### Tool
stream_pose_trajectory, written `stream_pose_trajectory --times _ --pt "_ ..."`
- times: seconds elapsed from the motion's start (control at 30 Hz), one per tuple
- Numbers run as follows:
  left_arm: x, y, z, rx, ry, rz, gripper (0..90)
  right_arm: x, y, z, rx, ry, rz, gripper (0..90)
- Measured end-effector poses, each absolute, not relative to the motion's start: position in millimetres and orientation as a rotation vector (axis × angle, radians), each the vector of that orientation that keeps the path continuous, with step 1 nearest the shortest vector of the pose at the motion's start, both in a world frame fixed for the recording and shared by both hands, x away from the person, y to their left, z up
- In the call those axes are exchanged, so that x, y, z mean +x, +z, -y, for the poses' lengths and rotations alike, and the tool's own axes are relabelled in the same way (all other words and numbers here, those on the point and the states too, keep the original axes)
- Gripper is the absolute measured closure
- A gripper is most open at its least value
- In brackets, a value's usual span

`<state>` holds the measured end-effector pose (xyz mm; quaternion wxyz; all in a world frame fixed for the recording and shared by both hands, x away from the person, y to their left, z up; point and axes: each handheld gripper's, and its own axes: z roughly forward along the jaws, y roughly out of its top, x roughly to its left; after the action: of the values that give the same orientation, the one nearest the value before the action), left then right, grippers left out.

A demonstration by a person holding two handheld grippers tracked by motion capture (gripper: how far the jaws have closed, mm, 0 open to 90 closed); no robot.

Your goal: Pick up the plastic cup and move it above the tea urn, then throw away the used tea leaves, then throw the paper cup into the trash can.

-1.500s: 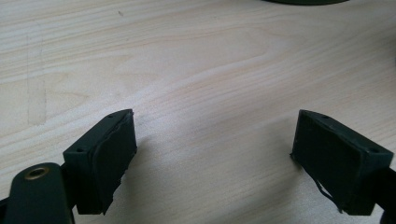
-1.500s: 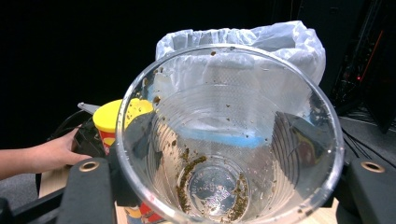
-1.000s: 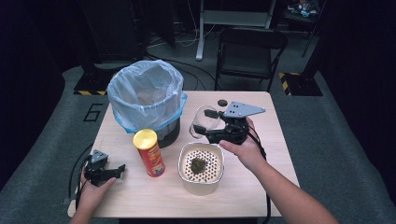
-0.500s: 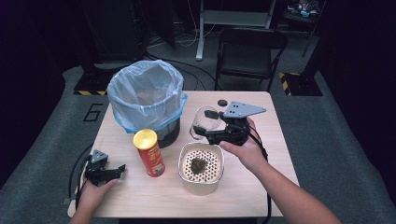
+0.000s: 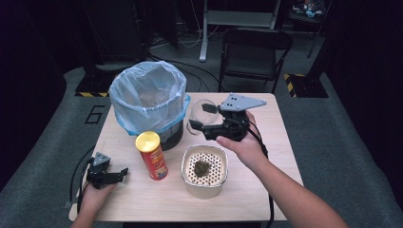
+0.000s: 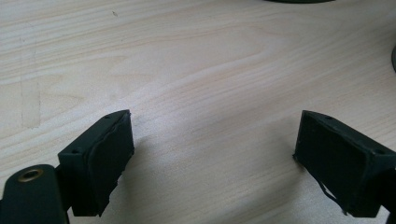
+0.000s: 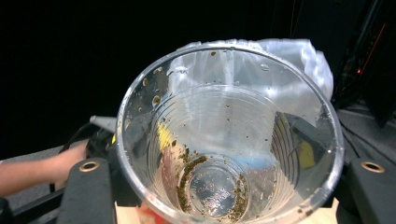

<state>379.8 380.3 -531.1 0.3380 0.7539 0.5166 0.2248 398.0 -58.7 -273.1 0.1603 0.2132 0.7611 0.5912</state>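
From the high view, my right tongs (image 5: 199,127) are clamped on a clear plastic cup (image 5: 202,114), held up off the tabletop (image 5: 266,190) between the bagged bin (image 5: 148,102) and the white strainer bowl (image 5: 204,170). The cup lies tipped on its side with its mouth facing back along the tongs, which suits carrying it toward the bin, I judge. A dark clump of wet dregs (image 5: 201,167) sits on the strainer's perforated insert, so the cup looks already drained there. A red snack can (image 5: 152,156) stands upright just beside the bin. My left tongs (image 5: 122,172) rest low at the near left edge, well apart from everything.

In the left gripper view, my left tongs (image 6: 212,158) stand apart with nothing but bare wood between them; their jaws have just been opening further. They are parked, out of the way.

In the right gripper view, the cup (image 7: 229,135) sits gripped across its wall between the 2 jaws of my right tongs (image 7: 229,186). Brown specks cling to its bottom and sides, and the pale bin liner (image 7: 299,56) shows behind its rim.
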Motion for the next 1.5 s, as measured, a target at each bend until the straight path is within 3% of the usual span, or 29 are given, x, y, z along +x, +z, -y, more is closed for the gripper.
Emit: stream_pose_trajectory --times 0.3,0.5,0.97,1.07,1.3,1.5 --pt "379.7 -531.3 -380.0 1.957 0.583 -1.345 11.6 427.4 -223.4 25.5 0.591 1.683 -2.108 31.6" --pt "379.4 -531.5 -379.6 1.954 0.588 -1.345 11.6 451.0 -207.9 -0.7 0.602 1.703 -2.087 31.5" --pt "378.4 -529.7 -380.6 1.98 0.57 -1.344 11.8 505.2 -234.3 -76.1 0.652 1.542 -2.16 27.0" --pt "378.0 -529.4 -380.2 1.977 0.564 -1.348 11.8 513.0 -241.4 -86.2 0.681 1.533 -2.204 21.1" --pt "377.7 -527.3 -379.6 1.971 0.53 -1.347 11.8 512.3 -249.4 -96.7 0.677 1.479 -2.234 11.7" --pt "376.8 -523.5 -378.2 1.938 0.499 -1.351 11.6 505.5 -245.6 -93.3 0.645 1.468 -2.225 11.6"
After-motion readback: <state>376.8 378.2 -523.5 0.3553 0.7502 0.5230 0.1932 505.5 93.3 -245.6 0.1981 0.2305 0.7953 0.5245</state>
